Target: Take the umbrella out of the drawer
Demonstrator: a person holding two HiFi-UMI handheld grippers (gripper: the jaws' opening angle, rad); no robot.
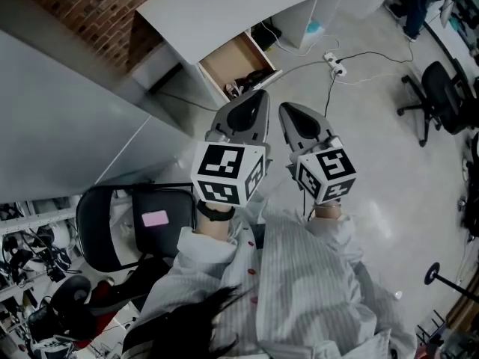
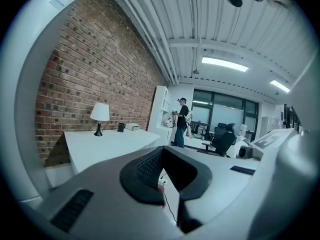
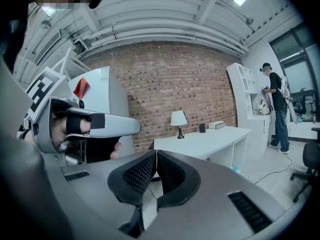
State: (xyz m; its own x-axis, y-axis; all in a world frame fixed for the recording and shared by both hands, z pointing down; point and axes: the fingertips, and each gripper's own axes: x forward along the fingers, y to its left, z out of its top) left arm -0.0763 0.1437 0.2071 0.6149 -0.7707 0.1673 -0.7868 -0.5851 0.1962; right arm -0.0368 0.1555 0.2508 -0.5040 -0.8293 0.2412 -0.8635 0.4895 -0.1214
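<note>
In the head view a drawer [image 1: 233, 60] with a wooden inside stands pulled out from under the white desk [image 1: 224, 6]. A dark bundle [image 1: 251, 79], which looks like the umbrella, lies at the drawer's front end. Both grippers hover side by side above the floor, short of the drawer and pointing toward it. My left gripper [image 1: 259, 96] is shut with nothing in it, its pads meeting [image 2: 161, 153]. My right gripper [image 1: 285, 108] is shut and empty too [image 3: 155, 155]. The right gripper view shows the left gripper's body [image 3: 85, 126] held in a hand at the left.
A black office chair [image 1: 112, 223] with a pink note stands at the lower left. A power strip [image 1: 334, 64] and cables lie on the floor right of the drawer. Another chair [image 1: 441, 96] stands far right. A lamp [image 2: 100, 115] sits on the desk. A person [image 3: 275, 109] stands far off.
</note>
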